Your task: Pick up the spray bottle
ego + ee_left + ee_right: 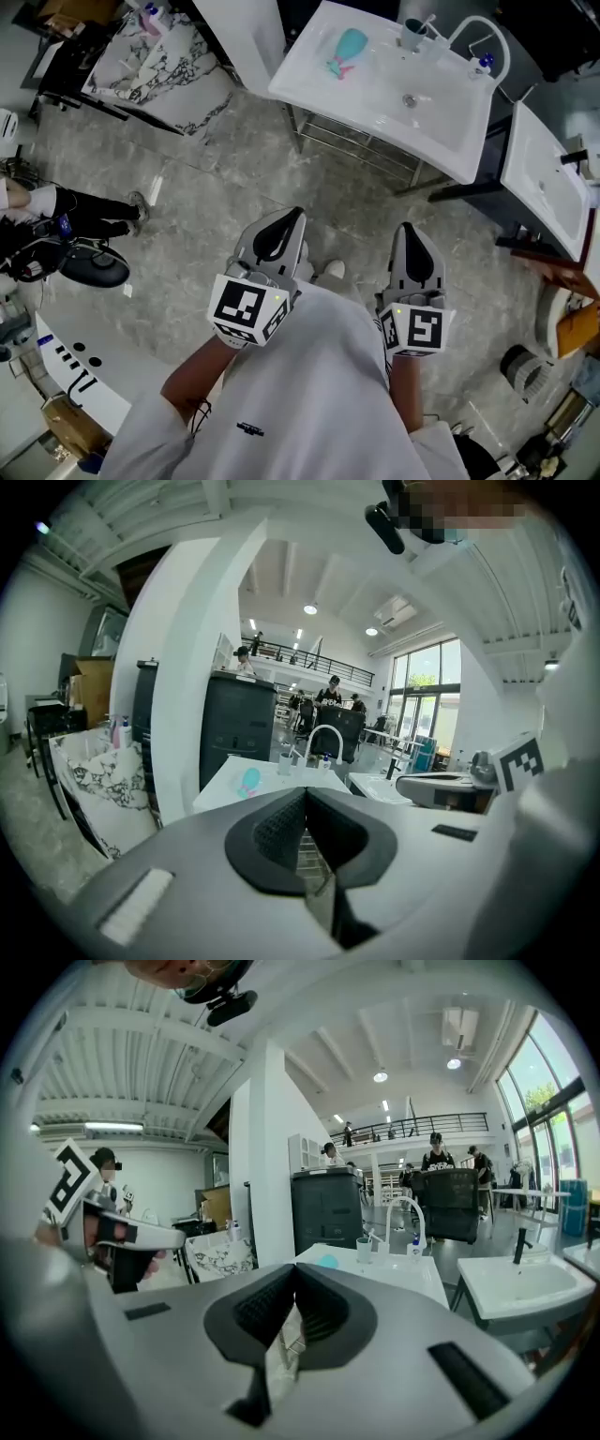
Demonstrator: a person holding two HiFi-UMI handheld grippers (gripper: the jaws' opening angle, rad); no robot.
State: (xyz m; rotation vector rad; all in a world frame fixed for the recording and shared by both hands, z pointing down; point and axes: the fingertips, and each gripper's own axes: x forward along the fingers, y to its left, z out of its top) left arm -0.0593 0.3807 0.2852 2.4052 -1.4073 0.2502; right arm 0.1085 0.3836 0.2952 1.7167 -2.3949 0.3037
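**Teal spray bottle on sink, well ahead of both shut grippers**

Teal spray bottle [349, 49] lies on its side on the flat left part of the white sink [302, 77], untouched. Left gripper [292, 216] has its jaws pressed together with no gap. Right gripper [407, 228] is the same, pads meeting at the tips. Both are held side by side over the grey floor [216, 206], pointing toward the sink and slightly down.

The bottle is well apart from both grippers, forward of them and roughly between their lines. In the left gripper view it shows beyond and a bit left of the jaw tips [249, 780]. In the right gripper view it shows beyond and just right of the tips [326, 1262]. A cup [412, 34] and a faucet [480, 30] stand farther along the sink, right of the bottle.
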